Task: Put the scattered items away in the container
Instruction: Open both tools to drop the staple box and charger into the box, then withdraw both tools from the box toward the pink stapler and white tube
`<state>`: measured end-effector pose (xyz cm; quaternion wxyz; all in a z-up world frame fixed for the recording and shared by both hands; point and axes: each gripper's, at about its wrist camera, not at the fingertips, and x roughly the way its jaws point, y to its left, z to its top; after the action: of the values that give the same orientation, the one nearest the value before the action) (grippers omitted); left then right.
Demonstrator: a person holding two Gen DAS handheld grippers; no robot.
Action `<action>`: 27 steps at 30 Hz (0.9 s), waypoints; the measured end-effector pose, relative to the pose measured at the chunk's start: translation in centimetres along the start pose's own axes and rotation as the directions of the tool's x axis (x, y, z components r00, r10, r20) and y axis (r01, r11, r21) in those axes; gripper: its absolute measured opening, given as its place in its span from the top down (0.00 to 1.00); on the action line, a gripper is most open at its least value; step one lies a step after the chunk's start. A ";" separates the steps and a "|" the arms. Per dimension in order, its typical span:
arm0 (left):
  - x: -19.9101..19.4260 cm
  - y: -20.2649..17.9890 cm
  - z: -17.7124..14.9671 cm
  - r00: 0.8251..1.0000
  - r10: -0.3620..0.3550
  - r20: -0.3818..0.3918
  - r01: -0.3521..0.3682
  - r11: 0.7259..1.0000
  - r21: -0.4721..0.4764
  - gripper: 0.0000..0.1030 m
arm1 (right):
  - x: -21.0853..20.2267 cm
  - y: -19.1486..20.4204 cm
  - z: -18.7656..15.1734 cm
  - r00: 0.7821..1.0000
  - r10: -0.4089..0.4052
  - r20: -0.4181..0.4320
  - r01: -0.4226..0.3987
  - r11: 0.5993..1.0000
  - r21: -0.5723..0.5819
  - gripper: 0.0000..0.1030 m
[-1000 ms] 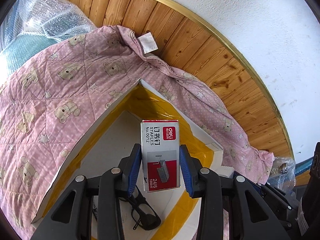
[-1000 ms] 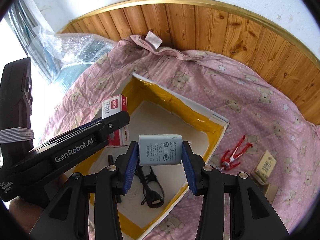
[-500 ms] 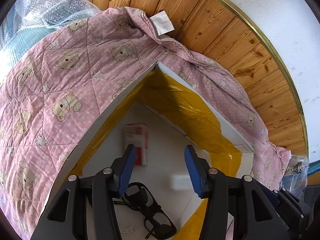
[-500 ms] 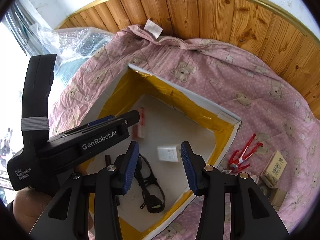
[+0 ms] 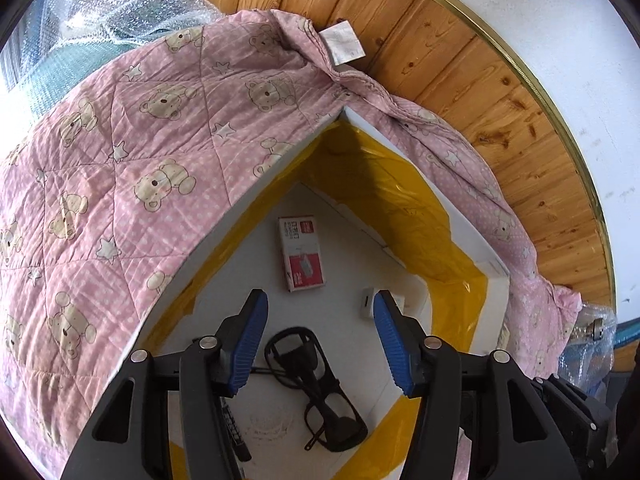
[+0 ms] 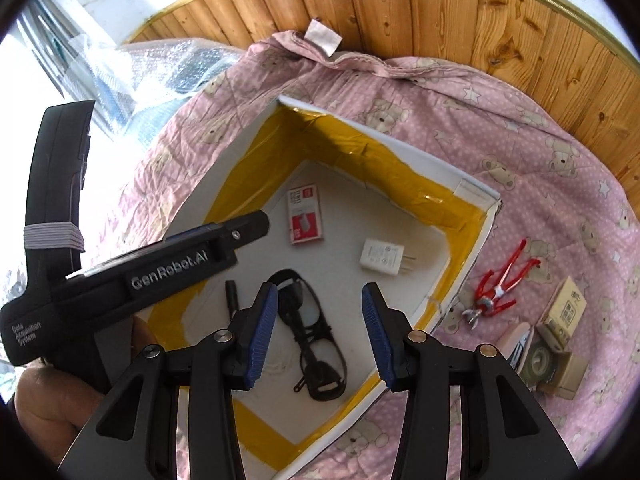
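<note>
A white box with yellow tape [image 6: 476,194] [image 5: 456,248] sits on the pink bear quilt [image 6: 540,152]. On its floor lie a red-and-white staples box [image 5: 302,254] [image 6: 305,214], a white charger [image 6: 382,257] [image 5: 368,303], black glasses [image 6: 316,340] [image 5: 316,392] and a black pen [image 6: 231,295]. My left gripper [image 5: 318,340] hangs open above the box with nothing in it. My right gripper [image 6: 320,334] is open too, over the glasses. The left gripper's body [image 6: 160,276] shows at the left in the right wrist view.
To the right of the box on the quilt lie red pliers [image 6: 500,286], a small tan carton [image 6: 566,308], a pale pink item [image 6: 520,342] and a boxed round object [image 6: 546,364]. Bubble wrap [image 5: 100,16] is piled at back left. Wood panelling [image 6: 440,12] rises behind.
Both grippers opened and let go: the staples box and the charger fell and now rest on the box floor. Both grippers have shifted a little over the box.
</note>
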<state>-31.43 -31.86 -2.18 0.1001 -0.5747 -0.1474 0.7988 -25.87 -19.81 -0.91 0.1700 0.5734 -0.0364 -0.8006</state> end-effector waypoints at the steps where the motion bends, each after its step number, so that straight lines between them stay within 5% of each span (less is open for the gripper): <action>1: -0.3 -0.2 -0.3 1.000 0.000 0.000 0.000 1.000 0.006 0.45 | -0.2 0.1 -0.2 1.000 0.000 0.000 0.000 1.000 -0.002 0.54; 27: -6.7 -2.7 -6.2 0.998 -0.053 0.027 0.051 0.995 0.081 0.45 | -5.8 2.7 -6.5 0.999 -0.012 0.045 0.013 1.000 -0.025 0.54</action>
<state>-23.39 -30.79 2.91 0.1418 -0.5544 -0.1313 0.8095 -17.56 -19.63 2.86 0.1713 0.5536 -0.0266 -0.8145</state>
